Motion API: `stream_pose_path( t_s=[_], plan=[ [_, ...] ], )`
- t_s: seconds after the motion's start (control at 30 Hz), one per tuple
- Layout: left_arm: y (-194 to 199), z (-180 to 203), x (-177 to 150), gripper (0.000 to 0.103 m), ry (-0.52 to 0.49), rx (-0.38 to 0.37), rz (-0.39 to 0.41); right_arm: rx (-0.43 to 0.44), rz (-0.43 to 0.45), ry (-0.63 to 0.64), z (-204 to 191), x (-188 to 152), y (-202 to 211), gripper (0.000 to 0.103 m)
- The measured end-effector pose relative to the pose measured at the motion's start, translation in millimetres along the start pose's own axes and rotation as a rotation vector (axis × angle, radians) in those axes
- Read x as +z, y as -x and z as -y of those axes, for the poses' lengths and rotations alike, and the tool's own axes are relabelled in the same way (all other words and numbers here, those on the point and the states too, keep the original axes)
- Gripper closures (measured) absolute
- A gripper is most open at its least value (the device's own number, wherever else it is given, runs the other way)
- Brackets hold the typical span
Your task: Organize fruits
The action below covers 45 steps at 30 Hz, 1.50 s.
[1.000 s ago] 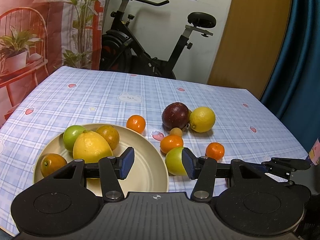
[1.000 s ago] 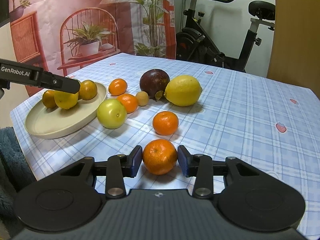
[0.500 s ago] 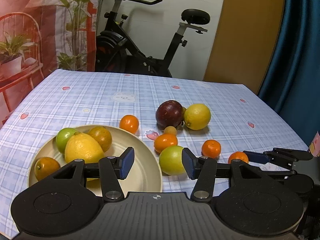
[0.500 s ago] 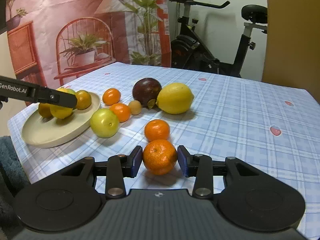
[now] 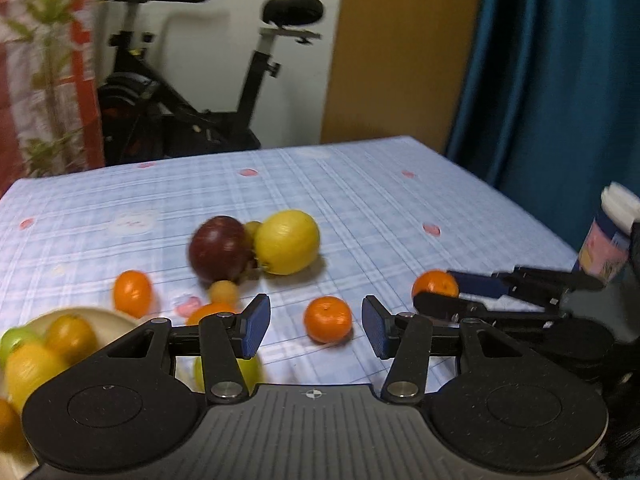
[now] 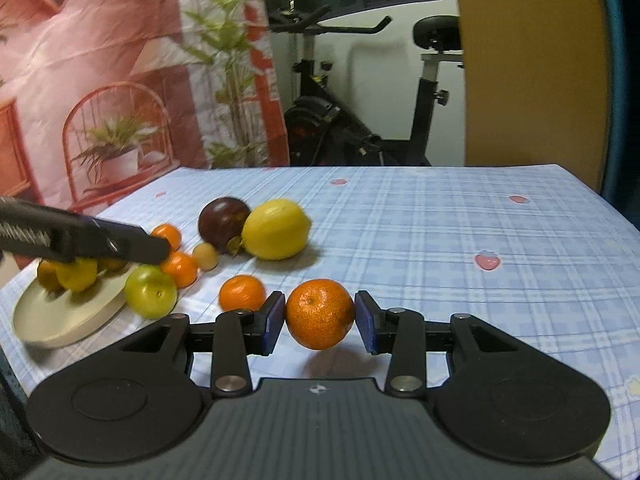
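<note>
Fruits: most lie loose on the bench [image 6: 440, 240], the rest sit in the plate [image 6: 52, 320] at its left edge.
Held mandarin [image 6: 320, 314]: pinched between the pads of the right tongs [image 6: 320, 318] and lifted clear of the cloth, its shadow below it.
Right tongs: narrow, clamped on that mandarin, well to the right of the plate.
Left tongs [image 5: 316, 326]: apart and empty; the jaws have just been closing a little, with nothing between them. A loose mandarin [image 5: 328, 319] on the cloth shows in the gap beyond the pads.
Green apple [image 6: 150, 291]: just beside the plate's rim, on the cloth.
Lemon [image 6: 276, 229] and dark round fruit [image 6: 224, 218]: touching each other, farther back.
Step in hand: I judge it to be the carry of the held mandarin.
Next move: probably across to the plate, passing over the loose fruit and clear of the left tongs, then a low release beside the fruit already there.
</note>
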<state>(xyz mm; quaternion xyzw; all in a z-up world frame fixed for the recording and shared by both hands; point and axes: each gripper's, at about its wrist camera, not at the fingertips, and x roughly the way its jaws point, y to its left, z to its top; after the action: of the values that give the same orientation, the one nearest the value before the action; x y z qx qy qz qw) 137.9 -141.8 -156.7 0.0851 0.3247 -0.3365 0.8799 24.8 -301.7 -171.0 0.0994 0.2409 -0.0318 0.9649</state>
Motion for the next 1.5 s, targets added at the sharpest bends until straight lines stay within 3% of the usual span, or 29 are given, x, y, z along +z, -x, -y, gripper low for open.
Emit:
stream_pose_path(
  t_s=[0.47,0.57,0.77,1.13,1.3,1.5],
  plan=[
    [-53,11,2,0.05,-0.046,0.012,-0.108,0.007,-0.004,-0.06,14,-1,0,0.062],
    [-62,13,1,0.064,-0.058,0.037,-0.136,0.01,-0.007,-0.063,14,-1,0,0.062],
    [-61,13,1,0.065,-0.044,0.036,-0.132,0.016,-0.008,-0.063,13,-1,1,0.062],
    [7,-13,-4,0.065,0.072,0.061,-0.038,0.022,-0.01,-0.056,11,-2,1,0.062],
    [53,-44,-17,0.065,0.144,0.138,-0.002,0.033,-0.018,-0.034,4,-1,-1,0.062],
    [83,-73,-46,0.065,0.217,0.256,-0.034,0.086,-0.018,-0.007,-11,7,-3,0.062]
  ],
)
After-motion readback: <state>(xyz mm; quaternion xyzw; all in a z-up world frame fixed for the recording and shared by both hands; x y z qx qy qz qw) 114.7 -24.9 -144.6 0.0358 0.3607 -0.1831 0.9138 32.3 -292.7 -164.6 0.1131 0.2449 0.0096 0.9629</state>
